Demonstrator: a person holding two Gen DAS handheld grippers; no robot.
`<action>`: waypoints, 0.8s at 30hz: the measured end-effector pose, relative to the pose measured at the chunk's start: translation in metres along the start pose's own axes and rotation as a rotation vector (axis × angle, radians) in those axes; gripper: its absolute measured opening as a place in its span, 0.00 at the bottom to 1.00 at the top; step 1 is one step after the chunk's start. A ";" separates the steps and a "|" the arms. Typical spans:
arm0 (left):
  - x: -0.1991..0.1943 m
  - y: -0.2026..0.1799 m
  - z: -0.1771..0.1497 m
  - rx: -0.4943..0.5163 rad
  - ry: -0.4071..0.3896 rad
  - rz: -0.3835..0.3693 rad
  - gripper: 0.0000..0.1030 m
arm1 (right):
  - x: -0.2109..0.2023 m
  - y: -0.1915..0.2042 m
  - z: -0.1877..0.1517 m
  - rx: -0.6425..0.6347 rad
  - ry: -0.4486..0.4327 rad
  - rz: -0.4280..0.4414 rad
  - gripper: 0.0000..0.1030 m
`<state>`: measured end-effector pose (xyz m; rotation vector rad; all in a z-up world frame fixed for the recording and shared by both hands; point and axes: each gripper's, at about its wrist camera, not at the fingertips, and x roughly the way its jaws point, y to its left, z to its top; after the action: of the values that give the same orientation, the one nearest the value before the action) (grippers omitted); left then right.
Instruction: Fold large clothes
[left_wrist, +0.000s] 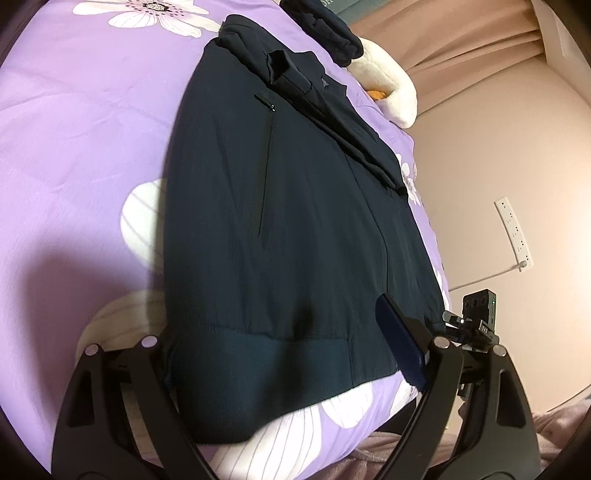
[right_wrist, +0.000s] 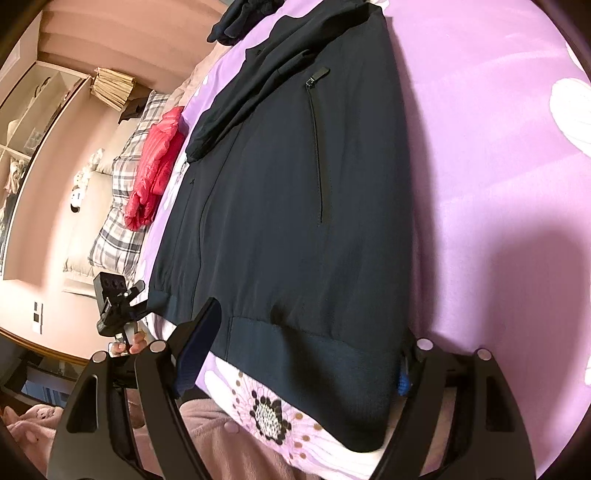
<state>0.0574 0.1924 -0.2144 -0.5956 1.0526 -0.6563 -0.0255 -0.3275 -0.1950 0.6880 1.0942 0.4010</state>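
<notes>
**Both grippers wide at the jacket's hem**

Left gripper (left_wrist: 284, 347) hangs over the ribbed hem of the dark navy jacket (left_wrist: 295, 206), its jaws spread wide with the hem band lying between them; whether the fingers touch the cloth cannot be told. One blue-padded finger (left_wrist: 400, 339) stands over the hem near the jacket's edge, while the other finger is hidden behind the fabric. Right gripper (right_wrist: 306, 350) is likewise spread wide across the same hem, one padded finger (right_wrist: 197, 345) at the side nearer the pillows, the other mostly hidden at the jacket's far corner, where a bit of blue pad shows.

Laid out flat on the purple flowered bedcover (left_wrist: 74, 155), the jacket has its sleeves folded in across the chest and a zip pocket (left_wrist: 266, 162) facing up. More dark clothing (left_wrist: 332, 40) lies in a heap beyond the collar. Beside the jacket, toward the checked pillows (right_wrist: 122, 206), lies a red garment (right_wrist: 155, 166). A hand (right_wrist: 129, 345) shows behind the other gripper's mount in the right wrist view. White plush (left_wrist: 388, 85) sits at the bed's edge, and a power strip (left_wrist: 515, 236) hangs on the wall
</notes>
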 end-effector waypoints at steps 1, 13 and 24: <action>0.001 0.000 0.001 -0.002 -0.002 0.000 0.85 | 0.001 0.000 0.001 0.000 -0.005 -0.001 0.78; 0.006 0.011 0.007 -0.080 -0.034 0.033 0.37 | 0.017 0.007 0.010 -0.056 -0.047 -0.031 0.58; 0.005 0.013 0.006 -0.105 -0.052 0.127 0.14 | 0.012 0.007 0.004 -0.034 -0.111 -0.081 0.18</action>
<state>0.0674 0.1983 -0.2240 -0.6277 1.0713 -0.4748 -0.0164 -0.3165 -0.1976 0.6270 1.0046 0.3080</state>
